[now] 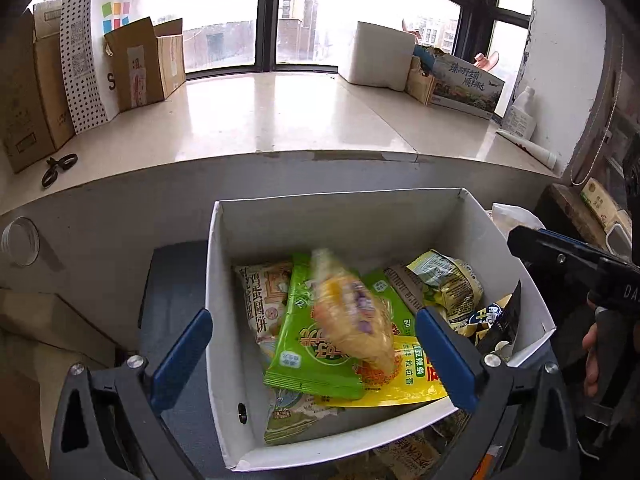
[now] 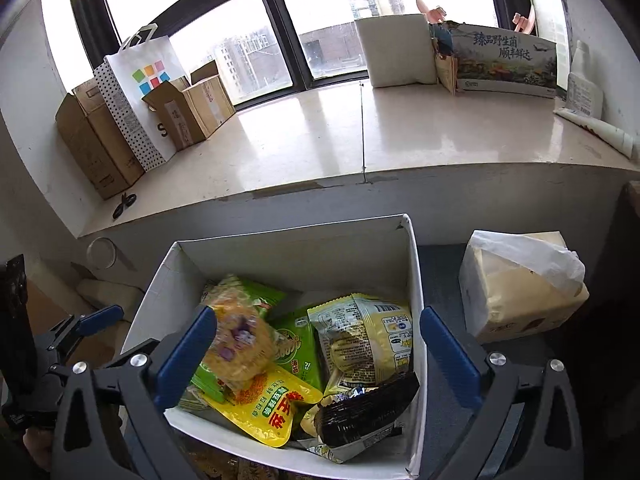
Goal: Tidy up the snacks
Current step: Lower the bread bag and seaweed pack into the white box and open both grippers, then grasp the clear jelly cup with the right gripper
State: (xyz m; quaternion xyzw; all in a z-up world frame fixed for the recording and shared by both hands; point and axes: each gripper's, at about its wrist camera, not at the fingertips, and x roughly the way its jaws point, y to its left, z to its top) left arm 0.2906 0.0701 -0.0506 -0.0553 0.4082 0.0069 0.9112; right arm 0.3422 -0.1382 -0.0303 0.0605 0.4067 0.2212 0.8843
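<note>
Snack packet [image 1: 352, 316] between spread left tongs [image 1: 316, 356]

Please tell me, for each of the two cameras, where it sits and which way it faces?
Left wrist: on the left gripper, looking down into the white box; its blue fingers and the right gripper show.
Right wrist: on the right gripper, above the same box; the left gripper shows.
Shared: the snacks, a blurred snack pack, the windowsill.
</note>
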